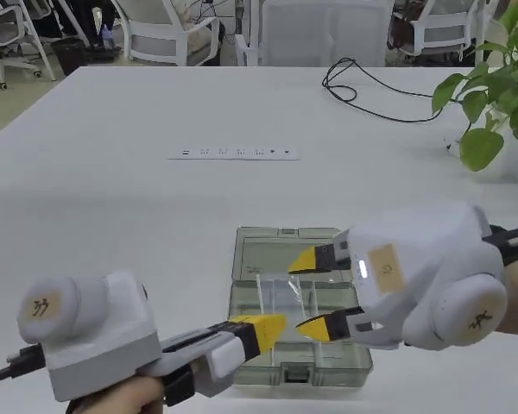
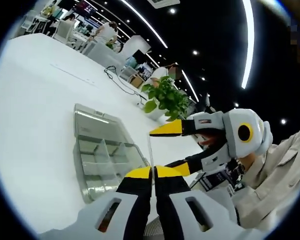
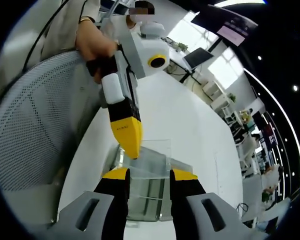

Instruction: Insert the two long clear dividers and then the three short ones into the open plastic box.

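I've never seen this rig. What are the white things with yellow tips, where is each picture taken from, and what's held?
No robot: a person holds a white gripper in each hand, each with two yellow-tipped fingers that pinch. One picture comes from a camera on the person's head; the two round ones from cameras riding on the grippers. On the white table lies an open clear plastic box, with a cable and a plant farther off. The left gripper is shut on a clear divider over the box. The right gripper has its fingers apart on either side of it; whether they press it I cannot tell.
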Demonstrator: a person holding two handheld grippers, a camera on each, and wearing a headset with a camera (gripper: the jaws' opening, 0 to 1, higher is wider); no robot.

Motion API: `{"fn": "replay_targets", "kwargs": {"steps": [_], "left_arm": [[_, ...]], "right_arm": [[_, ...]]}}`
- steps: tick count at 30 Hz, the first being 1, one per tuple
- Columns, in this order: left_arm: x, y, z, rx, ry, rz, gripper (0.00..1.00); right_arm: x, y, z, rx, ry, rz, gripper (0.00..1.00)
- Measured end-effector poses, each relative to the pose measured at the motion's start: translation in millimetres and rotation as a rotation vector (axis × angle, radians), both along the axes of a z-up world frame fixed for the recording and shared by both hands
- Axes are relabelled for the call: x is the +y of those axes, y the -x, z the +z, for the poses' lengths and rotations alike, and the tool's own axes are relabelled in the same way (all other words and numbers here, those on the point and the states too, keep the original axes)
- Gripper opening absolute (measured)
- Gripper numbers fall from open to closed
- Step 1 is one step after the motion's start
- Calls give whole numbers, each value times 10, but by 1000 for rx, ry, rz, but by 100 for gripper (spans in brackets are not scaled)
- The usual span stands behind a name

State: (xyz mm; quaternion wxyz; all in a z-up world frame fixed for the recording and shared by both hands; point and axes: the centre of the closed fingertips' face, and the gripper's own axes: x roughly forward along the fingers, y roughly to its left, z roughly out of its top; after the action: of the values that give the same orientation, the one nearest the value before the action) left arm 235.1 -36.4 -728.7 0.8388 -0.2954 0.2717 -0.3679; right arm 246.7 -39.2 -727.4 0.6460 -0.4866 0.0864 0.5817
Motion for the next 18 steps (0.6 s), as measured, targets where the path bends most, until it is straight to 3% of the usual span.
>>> {"fn": "replay_targets", "kwargs": {"steps": [11, 14, 18], "left_arm": [[-15, 0, 42, 12, -5, -9, 0], [-4, 1, 26, 0, -29, -16, 0], [37, 14, -22, -44, -112, -32, 0]], "right_arm": [[-27, -6, 59, -40, -5, 7, 33], [-8, 16, 102, -11, -45, -6, 33], [-20, 12, 149, 34, -77, -30, 34]]}}
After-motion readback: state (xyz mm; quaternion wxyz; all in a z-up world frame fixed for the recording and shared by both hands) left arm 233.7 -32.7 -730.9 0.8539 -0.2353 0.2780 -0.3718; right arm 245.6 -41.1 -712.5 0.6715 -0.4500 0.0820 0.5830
